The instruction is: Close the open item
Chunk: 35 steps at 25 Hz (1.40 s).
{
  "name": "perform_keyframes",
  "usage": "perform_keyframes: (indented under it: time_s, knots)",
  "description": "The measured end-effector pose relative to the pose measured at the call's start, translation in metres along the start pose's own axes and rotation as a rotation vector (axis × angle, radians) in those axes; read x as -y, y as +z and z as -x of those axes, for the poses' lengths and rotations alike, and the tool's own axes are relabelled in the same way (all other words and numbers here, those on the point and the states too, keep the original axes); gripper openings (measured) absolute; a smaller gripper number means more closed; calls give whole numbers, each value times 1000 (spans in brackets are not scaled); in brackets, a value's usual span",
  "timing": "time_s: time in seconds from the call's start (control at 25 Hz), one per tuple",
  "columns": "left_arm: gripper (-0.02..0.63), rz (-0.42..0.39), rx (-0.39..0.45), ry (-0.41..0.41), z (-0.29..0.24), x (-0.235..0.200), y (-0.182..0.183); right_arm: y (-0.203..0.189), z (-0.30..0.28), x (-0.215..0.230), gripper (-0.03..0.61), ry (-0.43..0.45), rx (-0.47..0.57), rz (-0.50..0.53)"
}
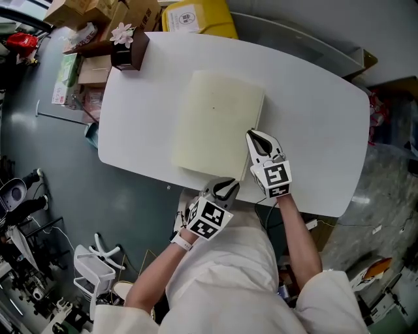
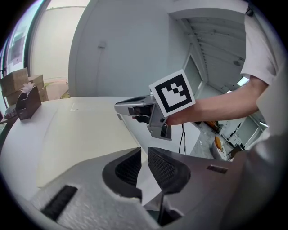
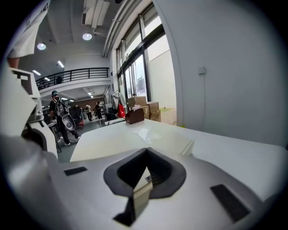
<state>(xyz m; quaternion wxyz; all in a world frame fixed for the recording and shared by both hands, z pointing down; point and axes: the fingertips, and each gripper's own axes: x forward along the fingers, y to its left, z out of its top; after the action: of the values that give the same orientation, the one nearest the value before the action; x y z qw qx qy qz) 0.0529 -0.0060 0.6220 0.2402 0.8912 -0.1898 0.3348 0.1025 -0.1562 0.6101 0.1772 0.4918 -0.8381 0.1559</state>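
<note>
A large cream book [image 1: 217, 124] lies flat and closed on the white table [image 1: 313, 124]. My left gripper [image 1: 229, 183] sits at the book's near edge, by the table's front rim. In the left gripper view its pads [image 2: 166, 167] stand a narrow gap apart, with only white surface showing between them, and the book's [image 2: 85, 134] near corner lies just ahead. My right gripper [image 1: 252, 135] rests at the book's right edge near its front corner. Its fingertips [image 3: 146, 151] meet. A beige sliver shows in the hollow behind them; I cannot tell what it is.
A dark brown box with a white flower [image 1: 128, 47] stands at the table's far left corner. Cardboard boxes [image 1: 98, 13] and a yellow box [image 1: 198, 17] sit on the floor behind. My right arm [image 2: 216, 105] crosses the left gripper view. People stand far off in the hall [image 3: 58, 114].
</note>
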Motion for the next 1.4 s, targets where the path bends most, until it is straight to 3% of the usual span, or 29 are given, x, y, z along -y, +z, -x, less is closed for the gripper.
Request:
perform_keyframes:
  time_s: [0.28, 0.6, 0.84, 1.12, 1.4]
  knots:
    - [34, 59, 56, 56, 29, -10, 18, 24, 35, -10, 15, 10, 34, 34]
    - [26, 58, 157, 146, 70, -24, 55, 72, 79, -28, 14, 36, 104, 131]
    - [26, 93, 253, 240, 114, -39, 80, 105, 110, -34, 14, 48, 162, 151]
    - [26, 137, 407, 408, 176, -65, 107, 133, 141, -38, 14, 47, 227, 168]
    - [26, 170, 546, 510, 226, -82, 125, 149, 165, -33, 14, 8, 226, 152]
